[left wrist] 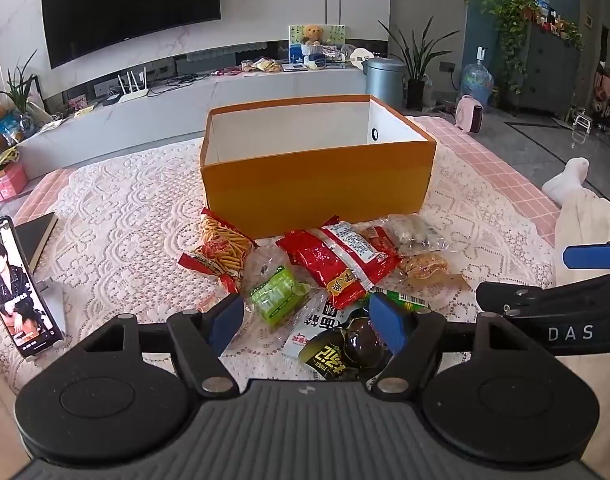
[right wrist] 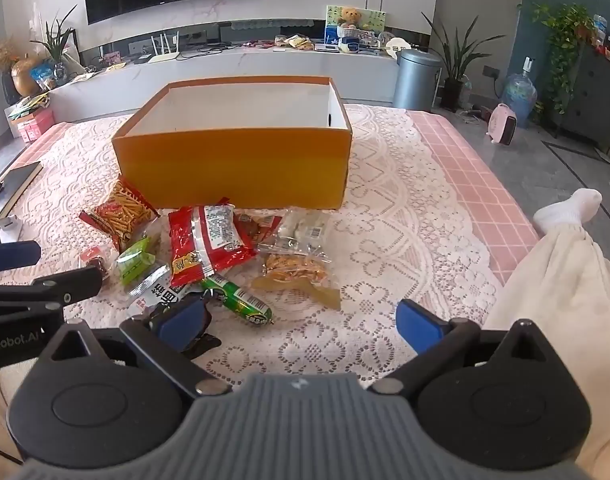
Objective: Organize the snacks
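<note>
1. Looking through the left wrist view, little writing can be read: "DAS" in pale letters on the right gripper at the right edge, and large Korean-style characters on a dark packet lying just in front of the left gripper. The left gripper's blue pads are held apart, with nothing pressed between them — a green packet and a white wrapper are seen beyond the gap. A glossy red bag and a bag of stick snacks are heaped on the lace tablecloth, just before the orange cardboard box, whose white inside appears bare. A phone is propped at the left, beside a dark book.

2. In the right wrist view, "Robot.AI" is printed on the left gripper at the left edge. The right gripper is spread wide over bare lace, empty. A green sausage-shaped pack and a clear bag of yellowish snacks are set nearest it; the box stands behind the pile. A white sock and a cream-clad leg are seen at the right.
</note>
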Motion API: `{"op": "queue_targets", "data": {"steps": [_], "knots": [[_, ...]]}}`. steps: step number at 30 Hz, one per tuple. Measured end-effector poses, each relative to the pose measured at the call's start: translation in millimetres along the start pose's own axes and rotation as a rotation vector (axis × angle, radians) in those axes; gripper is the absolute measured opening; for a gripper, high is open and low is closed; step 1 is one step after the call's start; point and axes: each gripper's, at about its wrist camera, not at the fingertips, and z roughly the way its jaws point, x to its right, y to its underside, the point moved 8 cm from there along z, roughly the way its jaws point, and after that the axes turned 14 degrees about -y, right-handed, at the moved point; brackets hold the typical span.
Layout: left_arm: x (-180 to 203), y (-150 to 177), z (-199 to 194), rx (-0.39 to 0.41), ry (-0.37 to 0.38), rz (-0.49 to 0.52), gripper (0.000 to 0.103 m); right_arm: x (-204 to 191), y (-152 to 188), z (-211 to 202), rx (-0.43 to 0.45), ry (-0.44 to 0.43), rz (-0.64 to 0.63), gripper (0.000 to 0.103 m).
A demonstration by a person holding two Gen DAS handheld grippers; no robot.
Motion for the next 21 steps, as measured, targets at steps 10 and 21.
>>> {"op": "queue_targets", "data": {"steps": [10, 21], "knots": [[-0.9, 0.5, 0.0, 0.001, 0.009, -0.008, 0.085, -3.3, -1.1, -1.0, -0.008, 0.01, -0.001, 0.099], [0.0, 2.7, -0.8, 0.001, 0.012, -0.01, 0.085, -4.4, 1.7, -0.6, -0.013, 0.009, -0.002, 0.099]]}}
